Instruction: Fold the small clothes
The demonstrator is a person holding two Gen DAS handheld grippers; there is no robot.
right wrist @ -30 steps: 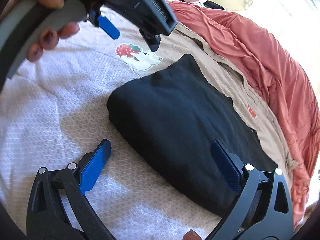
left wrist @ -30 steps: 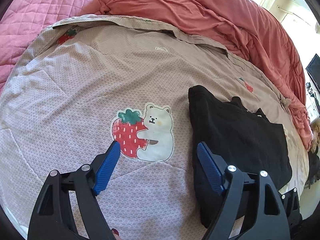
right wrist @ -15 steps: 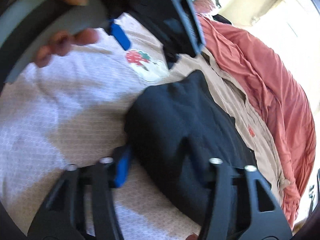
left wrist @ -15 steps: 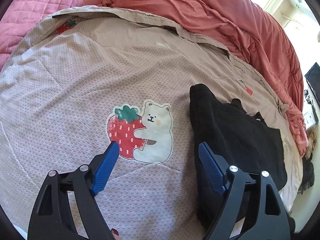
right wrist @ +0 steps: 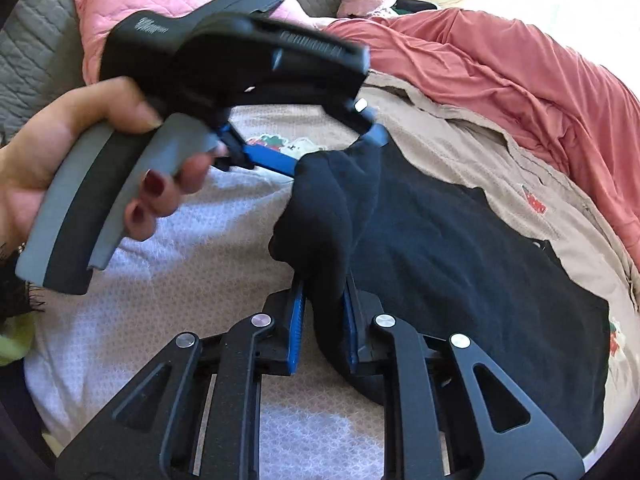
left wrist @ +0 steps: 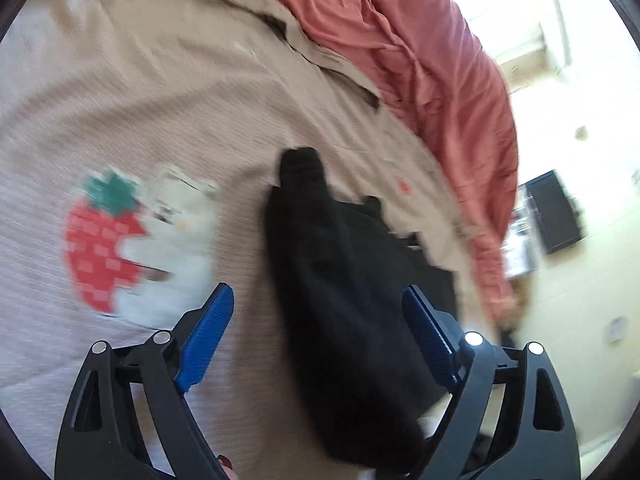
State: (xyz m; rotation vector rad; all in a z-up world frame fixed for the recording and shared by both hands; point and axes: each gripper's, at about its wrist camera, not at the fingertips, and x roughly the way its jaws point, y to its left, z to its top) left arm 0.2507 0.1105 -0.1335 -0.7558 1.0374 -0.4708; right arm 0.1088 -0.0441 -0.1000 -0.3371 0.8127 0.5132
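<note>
Patterned bedspread (right wrist: 168, 280) lies under everything. Right gripper (right wrist: 322, 320) is clamped on a raised corner of the black garment (right wrist: 460, 264); left gripper (left wrist: 316, 336) stands spread apart around the garment's far-left edge, coral duvet (right wrist: 520, 68) beyond.

The whole left wrist view is motion-blurred: the strawberry-and-bear print (left wrist: 136, 240) at 9 o'clock smears into blocks. The black garment (left wrist: 352, 312) runs behind the left claw (left wrist: 316, 336) toward 5 o'clock, its near end hidden. In the right wrist view, the garment's pinched fold hides the right claw (right wrist: 322, 322) pads' inner faces, and the frame crops the hand (right wrist: 60, 160) at 9 o'clock.
</note>
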